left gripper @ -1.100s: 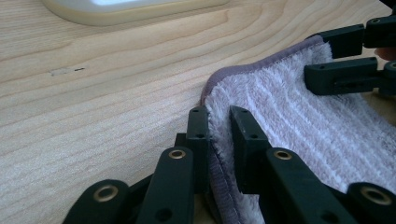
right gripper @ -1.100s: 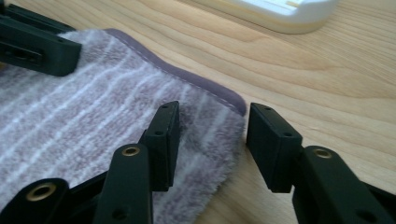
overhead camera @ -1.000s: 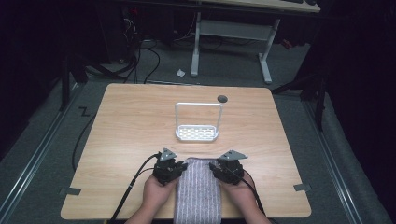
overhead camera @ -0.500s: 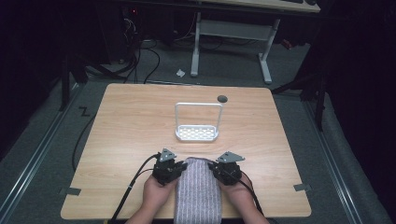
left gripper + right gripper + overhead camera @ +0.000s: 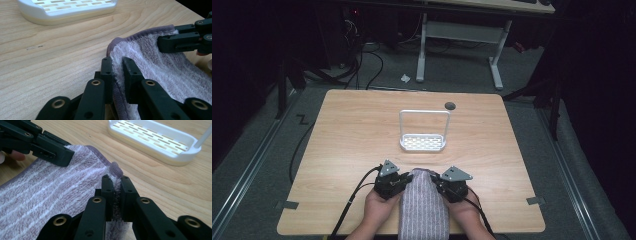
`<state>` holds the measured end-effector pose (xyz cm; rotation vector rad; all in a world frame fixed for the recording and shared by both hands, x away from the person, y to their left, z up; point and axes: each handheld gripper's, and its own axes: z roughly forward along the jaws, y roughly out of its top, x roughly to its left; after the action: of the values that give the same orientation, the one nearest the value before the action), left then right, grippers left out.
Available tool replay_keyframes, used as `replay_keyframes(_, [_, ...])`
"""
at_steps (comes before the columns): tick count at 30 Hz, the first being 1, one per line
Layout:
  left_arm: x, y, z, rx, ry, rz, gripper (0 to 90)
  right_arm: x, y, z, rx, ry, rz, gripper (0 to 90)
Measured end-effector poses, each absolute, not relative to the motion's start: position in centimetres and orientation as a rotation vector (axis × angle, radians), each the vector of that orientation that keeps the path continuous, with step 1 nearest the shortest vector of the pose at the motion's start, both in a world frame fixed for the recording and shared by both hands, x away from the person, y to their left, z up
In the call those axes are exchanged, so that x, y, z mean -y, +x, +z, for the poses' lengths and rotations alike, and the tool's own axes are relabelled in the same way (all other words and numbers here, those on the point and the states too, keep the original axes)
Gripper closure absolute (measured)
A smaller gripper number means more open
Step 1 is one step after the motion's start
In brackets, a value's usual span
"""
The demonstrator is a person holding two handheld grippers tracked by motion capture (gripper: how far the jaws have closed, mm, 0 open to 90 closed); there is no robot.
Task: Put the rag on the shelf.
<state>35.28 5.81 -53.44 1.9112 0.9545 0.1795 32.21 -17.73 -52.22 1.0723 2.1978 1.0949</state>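
A lilac striped towel lies at the table's near edge and hangs over it. My left gripper is at the towel's far left corner. In the left gripper view its jaws are shut on the towel's hem. My right gripper is at the far right corner. Its jaws have just closed and now pinch the towel's edge. Each gripper view also shows the other gripper farther off, the right one and the left one, both at the towel.
A white slotted tray with an upright wire handle stands mid-table beyond the towel, also close ahead in both gripper views. A small dark disc lies near the far edge. Bare wood lies on both sides.
The right gripper has edged slightly inward at the towel's corner. The left hand, the towel and the tray lie as before.
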Motion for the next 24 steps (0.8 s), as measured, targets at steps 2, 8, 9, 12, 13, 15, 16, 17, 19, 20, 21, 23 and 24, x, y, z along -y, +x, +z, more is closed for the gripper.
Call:
replay_keyframes(2, [-5.8, 35.0, -53.3, -0.938, 1.903, 0.207, 80.0, 17.8, 32.1, -52.1, -2.179, 1.072, 1.102, 83.9])
replay_keyframes(8, [-5.2, 34.1, -52.1, -0.885, 1.89, 0.302, 80.1, 17.7, 31.9, -50.9, -2.13, 1.074, 1.155, 83.8])
replay_keyframes(9, [-5.4, 34.0, -51.6, -0.893, 1.865, 0.294, 80.1, 17.7, 31.9, -50.6, -2.121, 1.071, 1.169, 83.8])
replay_keyframes(12, [-5.8, 33.7, -50.3, -0.893, 1.821, 0.305, 80.2, 17.8, 31.8, -49.7, -2.107, 1.067, 1.199, 83.8])
replay_keyframes(13, [-5.9, 33.6, -49.9, -0.892, 1.814, 0.315, 80.2, 17.9, 31.8, -49.4, -2.101, 1.07, 1.211, 83.8])
replay_keyframes(15, [-6.0, 33.5, -49.4, -0.891, 1.805, 0.326, 80.3, 18.0, 31.8, -49.1, -2.094, 1.071, 1.211, 83.8])
replay_keyframes(16, [-6.2, 33.3, -48.7, -0.885, 1.781, 0.337, 80.3, 18.2, 31.8, -48.4, -2.08, 1.067, 1.221, 83.7])
replay_keyframes(17, [-6.3, 33.3, -48.4, -0.883, 1.772, 0.336, 80.4, 18.3, 31.8, -48.1, -2.074, 1.067, 1.225, 83.8])
replay_keyframes(19, [-6.4, 33.2, -47.7, -0.875, 1.758, 0.352, 80.5, 18.4, 31.9, -47.5, -2.061, 1.071, 1.248, 83.8])
replay_keyframes(20, [-6.4, 33.2, -47.4, -0.869, 1.751, 0.362, 80.5, 18.4, 31.9, -47.2, -2.05, 1.063, 1.252, 83.7])
replay_keyframes(21, [-6.5, 33.2, -47.0, -0.864, 1.744, 0.366, 80.5, 18.4, 32.0, -46.9, -2.039, 1.056, 1.259, 83.7])
replay_keyframes(23, [-6.5, 33.2, -46.3, -0.855, 1.73, 0.378, 80.5, 18.4, 32.1, -46.2, -2.019, 1.046, 1.278, 83.7])
replay_keyframes(24, [-6.6, 33.2, -45.9, -0.852, 1.724, 0.381, 80.5, 18.3, 32.1, -45.9, -2.009, 1.036, 1.281, 83.7])
